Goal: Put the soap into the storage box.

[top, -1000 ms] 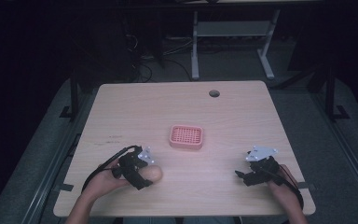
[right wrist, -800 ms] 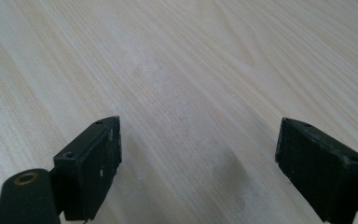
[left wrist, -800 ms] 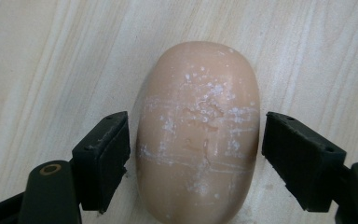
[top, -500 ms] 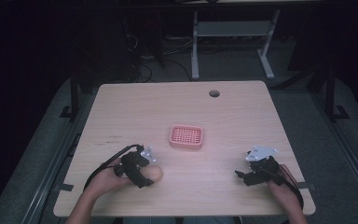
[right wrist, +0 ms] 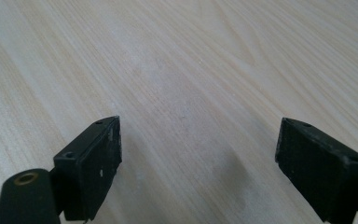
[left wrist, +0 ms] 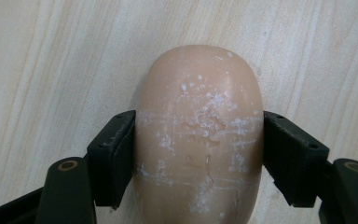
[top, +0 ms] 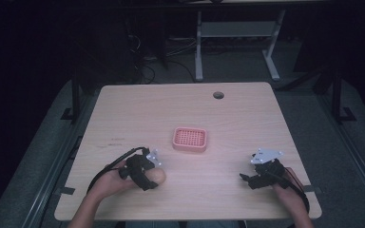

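Wooden table (top: 237, 118), soap bar (left wrist: 199, 135) near front edge

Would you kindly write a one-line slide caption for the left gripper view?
Left gripper clasps a peach-coloured soap bar between its black jaws above the wooden table.

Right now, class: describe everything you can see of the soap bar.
The soap is a smooth, rounded oval bar, peach-tan, its top scuffed with white flecks, scratches and fine cracks. It lies flat on the pale wood table, near the person's edge, left of the pink dish and apart from it. The left gripper has a black pad against each long side.
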